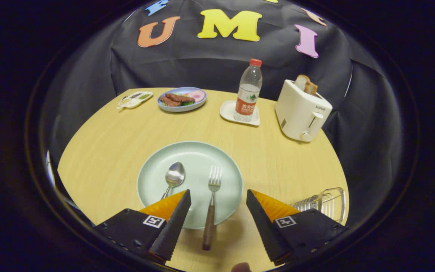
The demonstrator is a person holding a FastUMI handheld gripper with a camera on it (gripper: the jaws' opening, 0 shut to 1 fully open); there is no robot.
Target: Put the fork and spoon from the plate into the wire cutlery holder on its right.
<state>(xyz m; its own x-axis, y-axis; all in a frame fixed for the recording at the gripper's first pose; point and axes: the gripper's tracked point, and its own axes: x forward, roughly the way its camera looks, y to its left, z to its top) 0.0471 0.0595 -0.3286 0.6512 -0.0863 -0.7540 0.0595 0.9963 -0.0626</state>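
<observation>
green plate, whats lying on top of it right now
On the green plate lie a spoon and a fork, whose wooden handle overhangs the near rim. The open gripper straddles the fork; its left finger covers the spoon's handle end.

1. The spoon lies on the plate, but its handle runs under the left finger of the hand-held gripper, whose fingers stand wide apart.
2. The wire cutlery holder, right of the plate, is partly covered by the right finger, so its near side is hidden.
3. The small tray at the far left of the bench is too small to make out what it holds.
</observation>
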